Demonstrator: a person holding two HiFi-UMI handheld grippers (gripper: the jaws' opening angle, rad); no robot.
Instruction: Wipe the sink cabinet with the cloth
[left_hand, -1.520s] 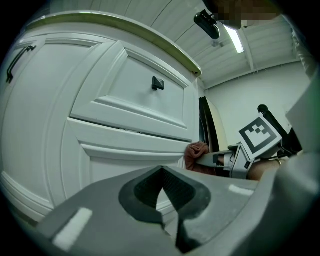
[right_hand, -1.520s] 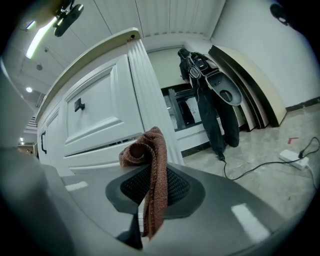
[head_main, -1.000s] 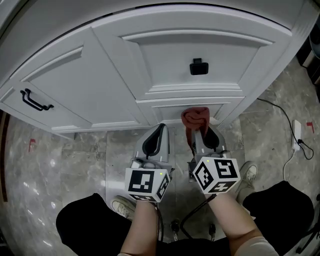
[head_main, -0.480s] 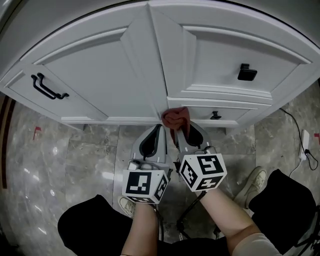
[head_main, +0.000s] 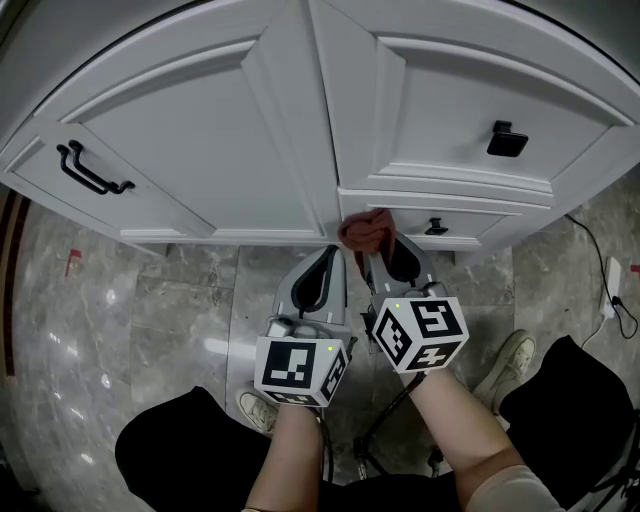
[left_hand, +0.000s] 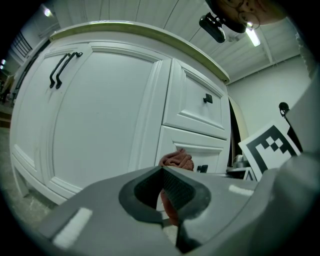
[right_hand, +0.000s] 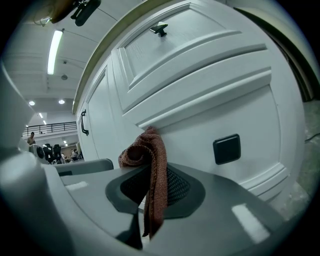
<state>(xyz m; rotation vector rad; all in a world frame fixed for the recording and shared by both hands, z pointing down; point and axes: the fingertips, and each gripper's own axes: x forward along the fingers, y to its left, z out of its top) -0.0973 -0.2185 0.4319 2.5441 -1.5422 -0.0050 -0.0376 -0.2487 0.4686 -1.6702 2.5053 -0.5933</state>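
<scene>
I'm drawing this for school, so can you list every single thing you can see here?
sink cabinet: one, white, across the top, doors and drawers closed
bar handle: one, black, on the left door
square knobs: two, black, one on each right-hand drawer
cloth: one, reddish-brown, at the cabinet front by the lower drawer
floor: grey, marble-look, below the cabinet
cable: one, dark, on the floor at the right
shoes: two, pale, on the floor
left hand-held gripper: one, grey, jaws shut, empty
right hand-held gripper: one, grey, jaws shut on the cloth
</scene>
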